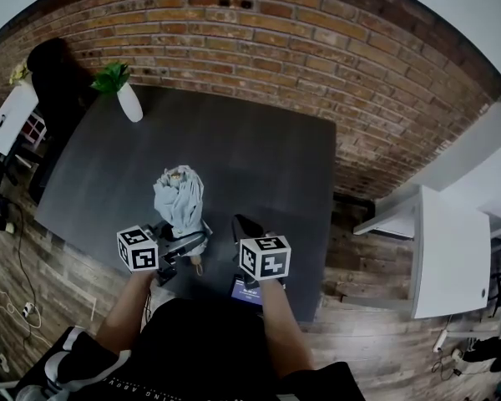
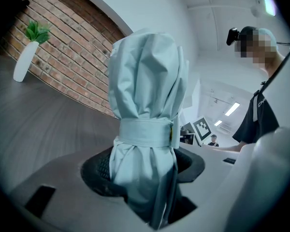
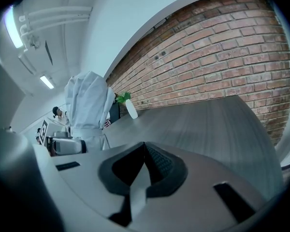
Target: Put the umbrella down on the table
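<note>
While the person stands at the counter's near edge, the left hand-held gripper (image 2: 142,170) is clamped on a folded pale-blue fabric umbrella (image 2: 147,95), its dark pads pressing the bundle just below the matching strap (image 2: 145,132) that girds it. The umbrella stands roughly upright across the jaws, over the near edge of the dark grey wooden counter (image 1: 234,149); whether its lower end touches the top I cannot tell. Just beside it, the right hand-held gripper (image 3: 145,153) hangs over the same edge with its jaw tips together and nothing between them. A slim white vase with a green plant (image 1: 130,104) stands at the far left corner, before a red brick wall (image 1: 317,48).
</note>
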Available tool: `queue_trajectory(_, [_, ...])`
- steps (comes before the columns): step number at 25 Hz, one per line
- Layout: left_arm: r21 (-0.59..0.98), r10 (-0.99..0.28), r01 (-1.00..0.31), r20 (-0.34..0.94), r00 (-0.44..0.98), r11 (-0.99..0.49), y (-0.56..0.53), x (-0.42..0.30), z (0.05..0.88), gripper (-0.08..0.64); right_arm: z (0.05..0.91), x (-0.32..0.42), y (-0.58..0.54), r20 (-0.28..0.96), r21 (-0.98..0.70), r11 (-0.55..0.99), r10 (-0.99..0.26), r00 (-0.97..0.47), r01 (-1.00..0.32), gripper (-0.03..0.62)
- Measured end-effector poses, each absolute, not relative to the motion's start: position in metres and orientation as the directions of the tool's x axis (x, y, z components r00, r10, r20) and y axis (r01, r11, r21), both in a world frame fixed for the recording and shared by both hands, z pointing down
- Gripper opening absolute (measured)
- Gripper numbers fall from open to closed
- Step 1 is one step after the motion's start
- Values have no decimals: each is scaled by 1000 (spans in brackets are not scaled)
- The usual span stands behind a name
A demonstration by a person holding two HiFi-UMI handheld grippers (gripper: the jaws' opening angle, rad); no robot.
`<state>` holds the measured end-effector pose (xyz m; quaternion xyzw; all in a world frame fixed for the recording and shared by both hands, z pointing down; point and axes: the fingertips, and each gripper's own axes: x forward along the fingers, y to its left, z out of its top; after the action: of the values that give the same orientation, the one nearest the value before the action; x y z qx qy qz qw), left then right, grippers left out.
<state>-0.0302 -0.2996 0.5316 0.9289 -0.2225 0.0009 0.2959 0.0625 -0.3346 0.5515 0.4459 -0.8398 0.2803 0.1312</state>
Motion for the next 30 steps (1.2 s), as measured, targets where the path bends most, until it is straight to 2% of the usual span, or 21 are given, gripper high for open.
queue_trajectory(6, [516,-409,-432,164,898,-740,-301,-25,527,253,548,62,-334,461,-354,465,-668,-584,-811,11])
queue_trajectory(10, [440,-406,-462,220,887,-770,-305,-25,517,253,541,62,-334,451,-341,507,-651,-611,-792,10])
queue_trajectory(19, [202,-339,-463,449,827,-863,-360,-41,494,253,504,60,-389,462,-162,626,-635,-619,-763,10])
queue_trajectory(23, [159,-289,-430,533,795,-888,-397,-46,496,253,496,62,-421,516,-60,661,-621,-590,-748,11])
queue_trajectory(30, [137,-160,-350,698,698,-927,-459,-37,535,253,504,64,-482,595,-47,647,-593,-542,-761,10])
